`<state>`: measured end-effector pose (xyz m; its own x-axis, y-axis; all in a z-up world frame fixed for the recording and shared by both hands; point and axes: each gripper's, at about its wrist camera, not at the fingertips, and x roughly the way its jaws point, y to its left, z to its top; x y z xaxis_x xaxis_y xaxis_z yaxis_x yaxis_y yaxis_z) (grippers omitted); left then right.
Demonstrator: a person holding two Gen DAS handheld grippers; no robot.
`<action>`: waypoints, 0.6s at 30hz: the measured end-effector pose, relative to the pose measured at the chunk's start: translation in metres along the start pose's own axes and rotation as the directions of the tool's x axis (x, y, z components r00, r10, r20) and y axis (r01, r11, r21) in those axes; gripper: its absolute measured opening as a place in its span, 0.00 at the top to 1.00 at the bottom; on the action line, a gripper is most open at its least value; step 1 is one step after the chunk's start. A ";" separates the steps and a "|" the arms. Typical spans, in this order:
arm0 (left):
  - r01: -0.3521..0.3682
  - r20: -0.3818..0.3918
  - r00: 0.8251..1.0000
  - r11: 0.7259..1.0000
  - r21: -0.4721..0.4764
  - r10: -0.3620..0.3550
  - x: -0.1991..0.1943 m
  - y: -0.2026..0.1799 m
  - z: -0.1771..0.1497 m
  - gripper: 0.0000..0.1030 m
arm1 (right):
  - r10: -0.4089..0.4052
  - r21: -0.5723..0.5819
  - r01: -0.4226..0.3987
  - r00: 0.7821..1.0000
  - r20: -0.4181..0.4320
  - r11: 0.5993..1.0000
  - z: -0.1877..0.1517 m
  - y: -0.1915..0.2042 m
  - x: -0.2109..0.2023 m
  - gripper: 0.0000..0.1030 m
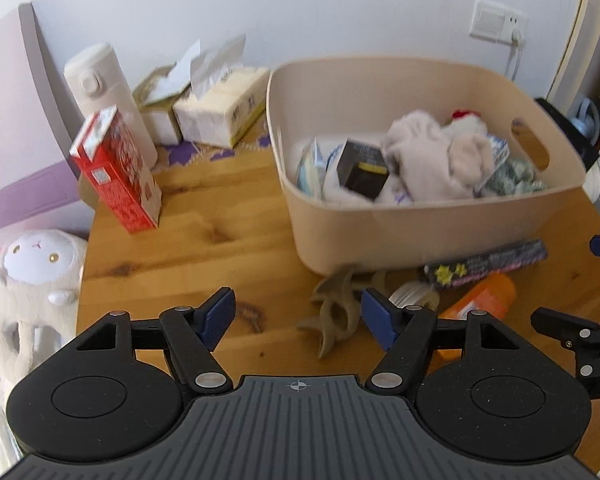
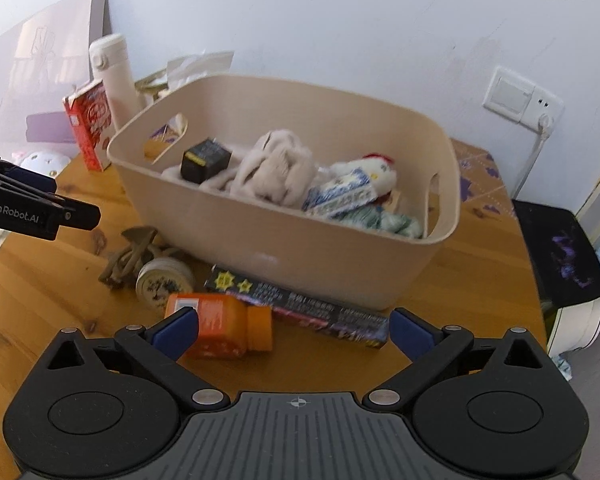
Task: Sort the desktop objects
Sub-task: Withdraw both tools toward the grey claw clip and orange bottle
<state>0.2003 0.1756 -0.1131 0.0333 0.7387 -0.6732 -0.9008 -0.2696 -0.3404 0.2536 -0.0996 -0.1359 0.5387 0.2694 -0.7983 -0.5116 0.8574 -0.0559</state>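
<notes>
White wall and knotty pine table (image 1: 204, 236) frame our view. We see a smooth beige plastic bin (image 2: 300, 256) with cut-out handles, filled with a fuzzy grey cloth (image 2: 276, 172), a black box (image 2: 204, 160) and soft toys. Before its front wall lie a tan claw clip (image 1: 334, 318), a round tin (image 2: 164, 280), an orange bottle (image 2: 220, 326) on its side and a long dark carton (image 2: 300, 306), which rests against the bin. Our left gripper (image 1: 298, 316) hangs spread and holding nothing, the clip between its blue pads. Our right gripper (image 2: 294, 330) is also wide apart, bracketing bottle and carton without touching that we can tell. Bare wood lies open left of the clip, toward the red carton (image 1: 116, 168).
</notes>
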 end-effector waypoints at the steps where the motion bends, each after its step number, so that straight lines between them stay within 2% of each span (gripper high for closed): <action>1: 0.000 -0.011 1.000 1.000 -0.002 0.000 0.004 0.001 -0.002 0.31 | 0.005 -0.001 -0.005 1.000 -0.009 1.000 -0.002 0.002 0.003 0.00; 11: -0.001 -0.087 0.996 1.000 -0.005 0.000 0.035 0.007 -0.020 0.31 | 0.058 0.028 -0.056 0.995 -0.085 0.998 -0.014 0.018 0.033 0.00; 18: 0.013 -0.102 0.995 0.999 -0.036 -0.017 0.045 0.011 -0.021 0.31 | 0.091 0.024 -0.089 0.991 -0.098 0.996 -0.014 0.035 0.051 0.00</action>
<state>0.2006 0.1929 -0.1609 0.0927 0.6760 -0.7310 -0.8839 -0.2821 -0.3730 0.2537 -0.0618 -0.1873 0.4221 0.3019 -0.8548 -0.5411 0.8404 0.0296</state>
